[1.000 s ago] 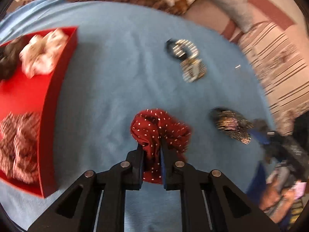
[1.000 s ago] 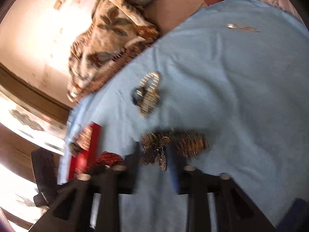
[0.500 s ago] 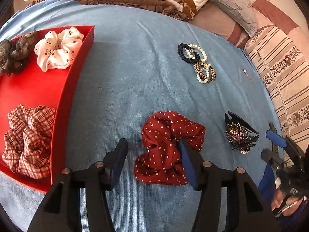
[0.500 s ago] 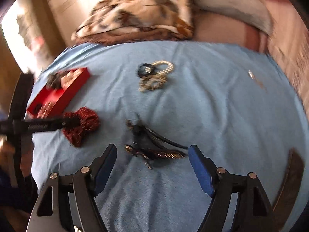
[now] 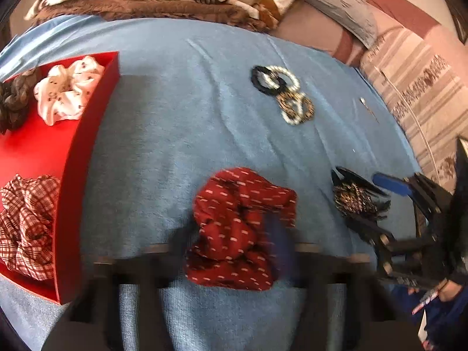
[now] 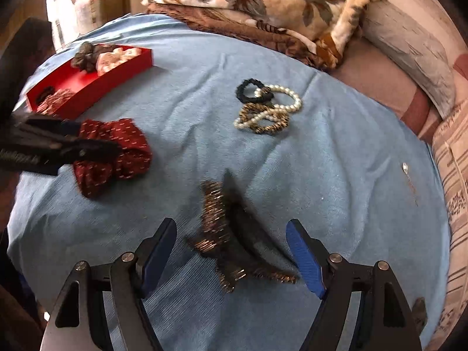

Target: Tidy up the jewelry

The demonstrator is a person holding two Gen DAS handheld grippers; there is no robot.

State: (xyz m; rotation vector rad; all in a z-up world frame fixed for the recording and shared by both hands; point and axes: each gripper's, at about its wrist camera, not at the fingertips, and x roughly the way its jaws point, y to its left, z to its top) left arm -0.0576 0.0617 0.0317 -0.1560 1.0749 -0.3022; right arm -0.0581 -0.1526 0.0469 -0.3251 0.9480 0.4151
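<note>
Right wrist view shows your right hand-held gripper (image 6: 231,259) spread wide, with the sparkly hair claw clip (image 6: 231,231) lying on the blue bed cover (image 6: 336,175) right between its two blue pads (image 6: 304,259). The clip's long side runs away from you and leans a little to the left, so the fingers stand on either side of it. Neither pad touches it yet. I think you only need to go down a bit and squeeze.

Your left hand-held gripper (image 5: 231,242) is very blurry in the left wrist view, so I cannot tell if it is wide or narrow. The red dotted scrunchie (image 5: 239,228) sits right at its fingers, just in front of it. In the right wrist view those fingers reach onto the scrunchie.

The red tray (image 5: 76,158) lies far to your left, nearest the left hand. It holds a white scrunchie (image 5: 65,92), a checked scrunchie (image 5: 27,228) and a brown one (image 5: 14,102). The bead bracelets (image 6: 267,108) lie farther ahead, well apart from both hands.
</note>
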